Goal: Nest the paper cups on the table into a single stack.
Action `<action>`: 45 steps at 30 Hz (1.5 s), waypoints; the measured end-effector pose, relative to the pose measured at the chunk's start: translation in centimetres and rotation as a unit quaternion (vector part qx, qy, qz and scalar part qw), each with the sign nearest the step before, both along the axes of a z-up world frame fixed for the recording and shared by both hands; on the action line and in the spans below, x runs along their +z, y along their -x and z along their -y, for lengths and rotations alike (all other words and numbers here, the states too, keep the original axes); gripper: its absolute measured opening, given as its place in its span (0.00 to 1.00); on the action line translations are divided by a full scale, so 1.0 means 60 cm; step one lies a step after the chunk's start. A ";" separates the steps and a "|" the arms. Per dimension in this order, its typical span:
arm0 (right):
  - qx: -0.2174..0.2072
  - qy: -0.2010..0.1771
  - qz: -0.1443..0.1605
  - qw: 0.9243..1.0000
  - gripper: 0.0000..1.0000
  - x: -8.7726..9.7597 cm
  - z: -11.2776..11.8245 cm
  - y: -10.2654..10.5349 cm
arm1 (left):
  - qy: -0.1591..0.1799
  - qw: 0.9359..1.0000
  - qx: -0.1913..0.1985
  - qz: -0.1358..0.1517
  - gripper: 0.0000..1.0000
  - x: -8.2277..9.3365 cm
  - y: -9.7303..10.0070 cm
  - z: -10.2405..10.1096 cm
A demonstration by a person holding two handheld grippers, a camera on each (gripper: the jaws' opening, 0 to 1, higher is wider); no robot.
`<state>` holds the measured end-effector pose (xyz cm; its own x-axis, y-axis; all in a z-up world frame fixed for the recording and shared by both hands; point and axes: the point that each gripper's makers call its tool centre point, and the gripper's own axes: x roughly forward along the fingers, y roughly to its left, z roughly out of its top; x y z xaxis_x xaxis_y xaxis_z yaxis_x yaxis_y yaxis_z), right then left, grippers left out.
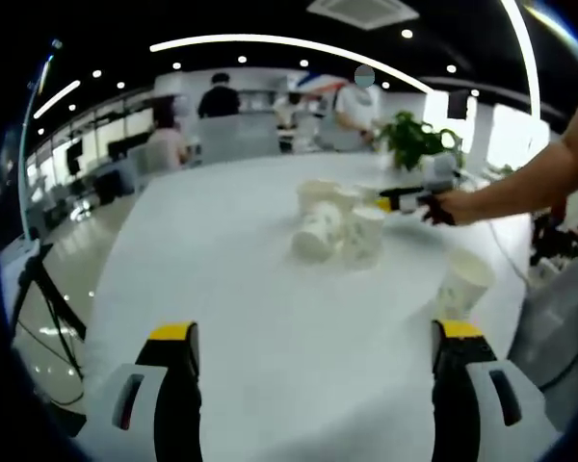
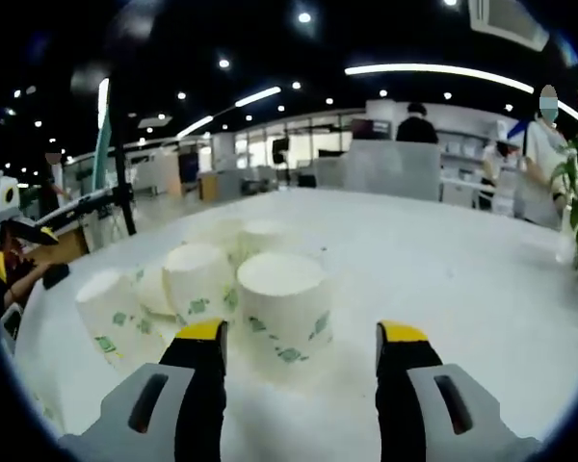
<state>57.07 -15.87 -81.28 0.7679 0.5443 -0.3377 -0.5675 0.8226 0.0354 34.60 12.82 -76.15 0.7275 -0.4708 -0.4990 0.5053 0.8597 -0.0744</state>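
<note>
While both grippers' jaws gape w/ nothing held, right gripper (image 2: 301, 346) nears upturned paper cup (image 2: 283, 306).

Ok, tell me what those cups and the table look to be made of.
Cups: likely paper, matte white with small green printed marks, thin rolled-looking bases. Table: smooth white top with a slight sheen, perhaps laminate; the material cannot be settled by look.

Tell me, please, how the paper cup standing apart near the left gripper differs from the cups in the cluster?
The lone cup stands by itself near the table edge; the clustered cups crowd together mid-table. The right gripper reaches the cluster, while the lone cup has nothing touching it. All are white paper with green print.
</note>
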 end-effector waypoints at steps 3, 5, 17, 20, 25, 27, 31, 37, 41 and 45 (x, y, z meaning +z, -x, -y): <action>0.006 0.011 -0.003 1.000 0.54 -0.010 -0.006 -0.001 | 0.001 1.000 0.000 0.000 1.00 0.000 -0.001 0.002; 0.006 0.015 -0.004 1.000 0.51 -0.013 -0.008 -0.002 | 0.002 1.000 -0.001 0.000 1.00 0.000 -0.001 0.004; 0.033 0.016 -0.022 0.999 0.38 -0.024 -0.026 -0.004 | 0.000 1.000 0.000 0.000 1.00 0.001 0.001 0.006; 0.031 0.014 -0.023 0.999 0.37 -0.022 -0.026 -0.004 | -0.001 1.000 0.001 0.000 1.00 0.002 0.003 0.006; 0.035 0.020 -0.020 0.999 0.37 -0.021 -0.027 -0.002 | -0.001 1.000 0.002 0.001 1.00 0.003 0.003 0.003; 0.034 0.021 -0.020 0.999 0.37 -0.021 -0.026 -0.001 | -0.001 1.000 0.003 0.002 1.00 0.003 0.004 0.001; 0.035 0.024 -0.017 0.999 0.37 -0.015 -0.025 -0.001 | 0.001 1.000 0.003 0.002 1.00 0.004 0.005 0.003; 0.032 0.021 -0.015 0.999 0.37 -0.003 -0.022 -0.005 | 0.002 1.000 0.001 0.001 1.00 0.003 0.006 0.007; 0.029 0.017 -0.018 0.999 0.37 0.005 -0.021 -0.009 | 0.003 1.000 0.000 0.002 1.00 0.005 0.003 0.010; 0.030 0.018 -0.014 0.999 0.37 0.018 -0.020 -0.012 | 0.003 1.000 -0.003 0.004 1.00 0.007 0.002 0.013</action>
